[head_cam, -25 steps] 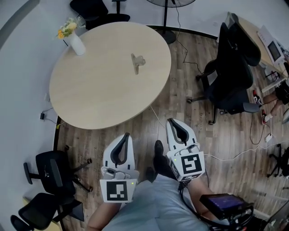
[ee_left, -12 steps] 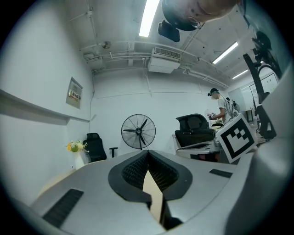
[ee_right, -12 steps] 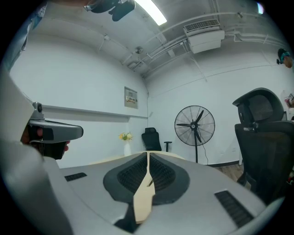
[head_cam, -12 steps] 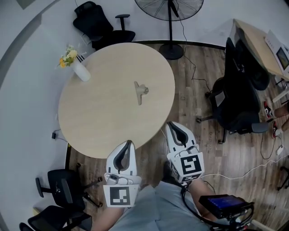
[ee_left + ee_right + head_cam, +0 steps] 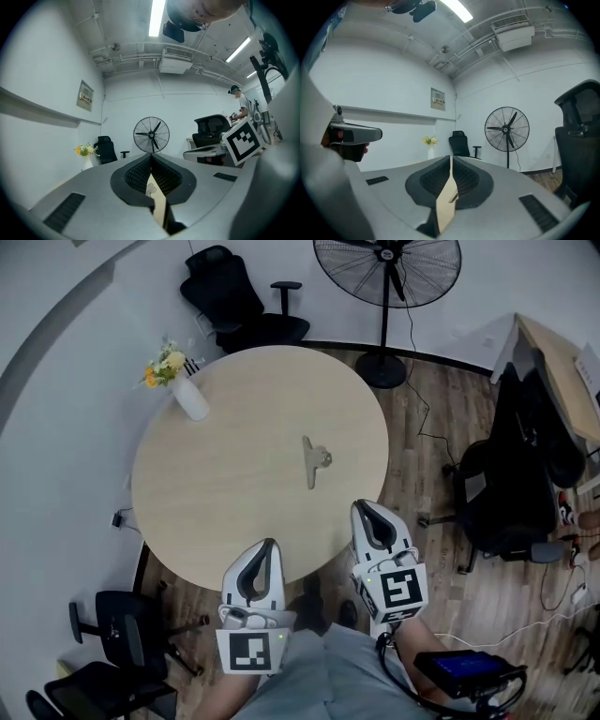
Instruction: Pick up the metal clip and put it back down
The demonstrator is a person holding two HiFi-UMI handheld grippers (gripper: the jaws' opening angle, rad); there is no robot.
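Held low by the person's lap, the left gripper (image 5: 266,553) and right gripper (image 5: 367,515) sit side by side, both pointing forward at the near edge of the round tabletop (image 5: 225,484). Each has its jaws closed tip to tip, holding nothing. Well ahead of them, the metal clip (image 5: 314,461) lies flat near the tabletop's middle. A flower vase (image 5: 188,396) stands at the far left rim, with a fan (image 5: 386,268) beyond.
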